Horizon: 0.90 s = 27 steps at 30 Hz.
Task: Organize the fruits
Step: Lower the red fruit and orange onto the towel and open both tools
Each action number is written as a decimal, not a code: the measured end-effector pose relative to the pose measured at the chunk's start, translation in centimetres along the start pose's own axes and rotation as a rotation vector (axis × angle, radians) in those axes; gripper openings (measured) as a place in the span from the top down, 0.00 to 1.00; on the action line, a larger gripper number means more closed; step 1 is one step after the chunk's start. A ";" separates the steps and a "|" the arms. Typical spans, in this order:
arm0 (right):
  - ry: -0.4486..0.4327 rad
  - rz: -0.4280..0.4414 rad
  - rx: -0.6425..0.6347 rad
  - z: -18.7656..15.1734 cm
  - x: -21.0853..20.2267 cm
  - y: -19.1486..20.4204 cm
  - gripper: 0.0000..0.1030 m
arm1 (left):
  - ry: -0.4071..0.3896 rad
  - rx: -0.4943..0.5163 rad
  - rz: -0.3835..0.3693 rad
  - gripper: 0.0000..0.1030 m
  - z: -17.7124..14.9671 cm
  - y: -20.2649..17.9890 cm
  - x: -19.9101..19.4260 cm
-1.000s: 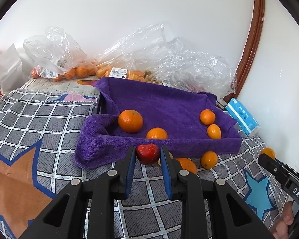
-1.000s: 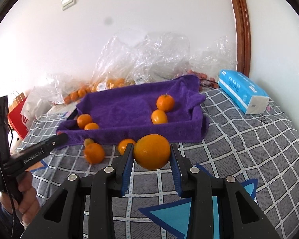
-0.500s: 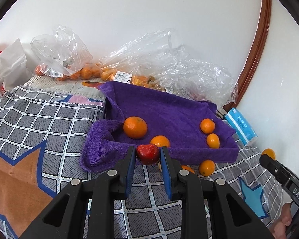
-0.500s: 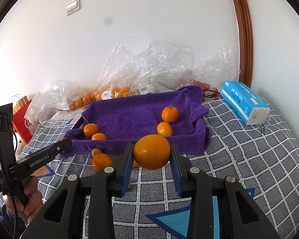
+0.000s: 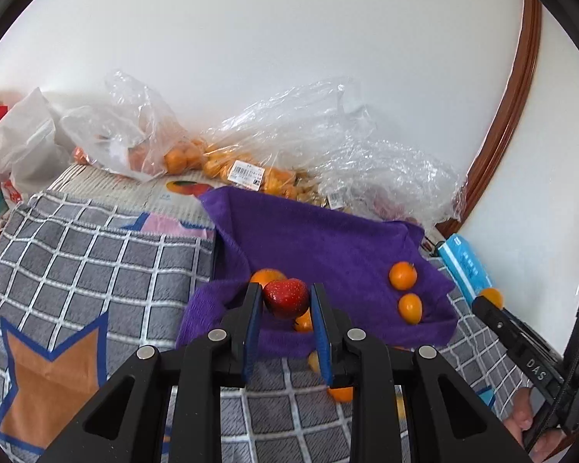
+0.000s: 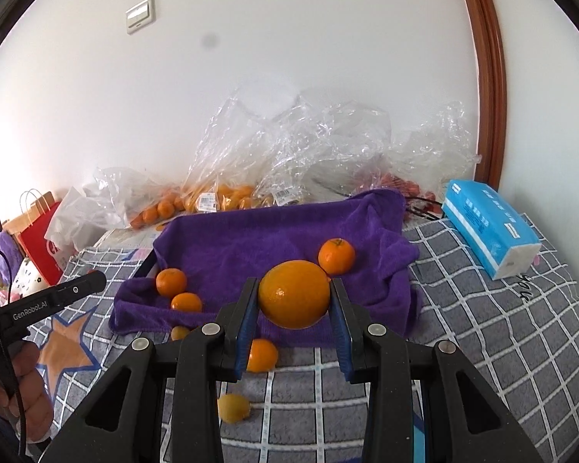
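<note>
White wall and a curved brown wooden trim back a bed spread with a grey checked blanket point(image 5: 96, 254) bearing orange stars.

Left wrist view: the left gripper point(image 5: 285, 301) is clamped narrowly on a small glossy red strawberry point(image 5: 285, 298), held in the air over the near rim of the purple towel-lined tray point(image 5: 328, 243). Two small orange mandarins point(image 5: 403, 276) lie toward the tray's right side, others are partly hidden behind the fingers, and more sit loose on the blanket just outside the near rim. Crumpled clear plastic bags point(image 5: 328, 146) of oranges line the bed's far edge; one carries a white barcode label too small to read. At the right edge, the other tool's black body reads "DAS". By my judgement the strawberry is soft, light and easily bruised, so a gentle pinch across its widest part suits it.

Right wrist view: the right gripper point(image 6: 294, 295) holds a large round orange point(image 6: 294, 294) across its middle, above the tray's near rim. Likely firm and heavier with slightly slick peel, it wants a grip at the equator. A blue tissue pack point(image 6: 486, 227) lies by the bed's right edge, its print unreadable. The opposite tool reads "GenRobot.AI"; a red paper bag point(image 6: 38, 239) stands far left.
</note>
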State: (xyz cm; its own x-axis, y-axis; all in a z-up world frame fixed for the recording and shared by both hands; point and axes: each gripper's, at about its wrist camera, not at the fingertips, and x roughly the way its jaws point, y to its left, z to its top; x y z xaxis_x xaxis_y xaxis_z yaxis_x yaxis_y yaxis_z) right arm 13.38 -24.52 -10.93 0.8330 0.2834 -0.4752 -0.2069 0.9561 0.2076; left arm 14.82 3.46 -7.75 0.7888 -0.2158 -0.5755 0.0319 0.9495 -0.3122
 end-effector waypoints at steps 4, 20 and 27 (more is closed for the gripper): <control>0.001 0.016 0.029 1.6 2.0 -0.4 0.65 | -0.005 0.009 0.011 0.77 1.6 -0.6 1.5; 0.062 -0.043 0.097 1.7 7.7 -4.4 0.65 | 0.030 -0.076 -0.006 0.77 1.1 2.0 6.2; 0.103 -0.060 0.116 1.2 9.1 -5.2 0.65 | 0.027 -0.089 -0.022 0.77 0.9 2.6 6.7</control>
State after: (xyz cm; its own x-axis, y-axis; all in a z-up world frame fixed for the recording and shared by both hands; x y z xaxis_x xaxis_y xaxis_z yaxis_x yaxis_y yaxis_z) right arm 22.65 -27.01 -15.35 0.7838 0.2375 -0.5738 -0.0926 0.9583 0.2703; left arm 20.71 4.65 -11.72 0.7715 -0.2432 -0.5879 -0.0067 0.9209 -0.3897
